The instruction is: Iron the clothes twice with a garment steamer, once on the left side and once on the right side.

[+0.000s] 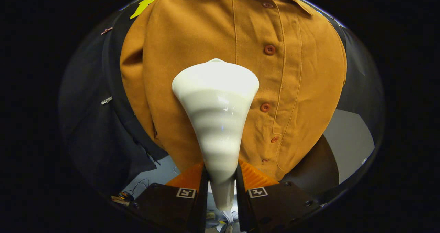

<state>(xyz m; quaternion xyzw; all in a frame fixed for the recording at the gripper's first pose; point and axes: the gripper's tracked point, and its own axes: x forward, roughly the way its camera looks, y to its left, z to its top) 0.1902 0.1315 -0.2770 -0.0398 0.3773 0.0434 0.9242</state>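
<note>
tongs [220,178] at the bottom centre of the frame clench the garment steamer [216,106] by its narrow neck, so its wide head faces the hanging shirt [302,71] just left of the button placket.

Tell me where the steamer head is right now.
In the gripper view, the white steamer is clamped between the gripper fingers, its wide head against the brown shirt, just beside the button placket.
</note>
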